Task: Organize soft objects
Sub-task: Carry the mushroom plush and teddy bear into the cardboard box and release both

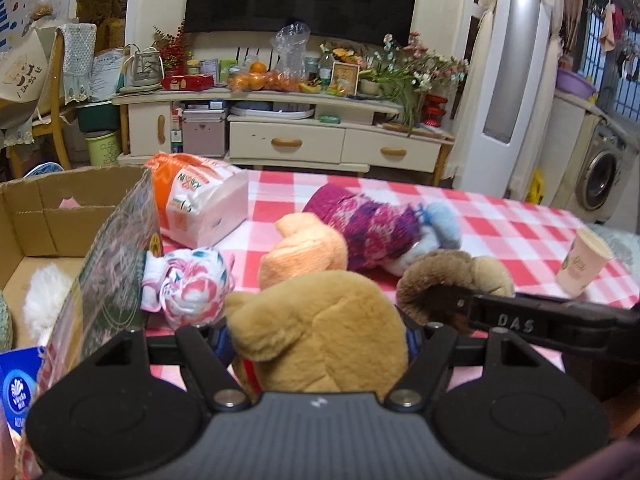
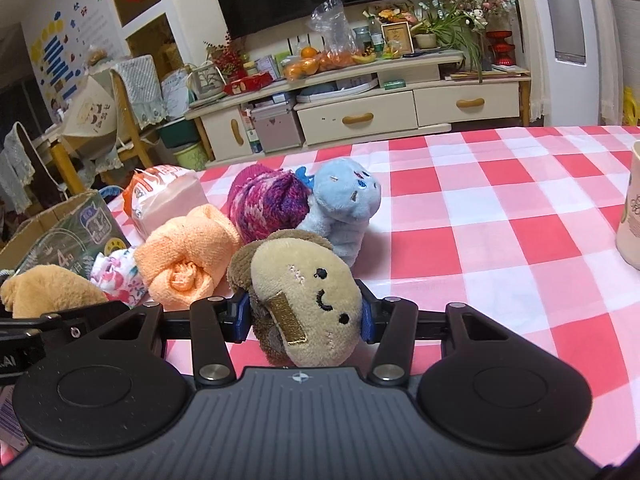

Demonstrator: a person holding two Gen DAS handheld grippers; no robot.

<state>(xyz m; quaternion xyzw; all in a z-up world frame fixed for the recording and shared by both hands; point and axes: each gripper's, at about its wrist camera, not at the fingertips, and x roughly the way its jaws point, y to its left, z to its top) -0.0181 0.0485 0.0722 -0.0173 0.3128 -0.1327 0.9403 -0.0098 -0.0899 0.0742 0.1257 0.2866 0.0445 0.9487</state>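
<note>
One table under a red-and-white checked cloth. One cardboard box at its left end, flaps up, with something white and fluffy inside.

One pack of tissues, orange and white, lying next to the box.

Soft items on the cloth, one of each:
- purple-and-pink knitted piece, rolled
- light blue plush, touching the knitted piece
- orange towel roll, in front of the knit
- floral pink-and-white cloth bundle, just beside the box wall

One paper cup, upright, well apart to the right.

Two plush toys are in grips:
- Tan plush sits between the left gripper fingers; both pads press its sides. Its underside is hidden, so cannot tell whether it is clear of the cloth.
- Brown-and-beige plush with a stitched smiling face sits between the right gripper fingers, blue pads squeezing it from both sides, face turned toward the camera.

The two held toys are side by side, near the front of the pile.
</note>
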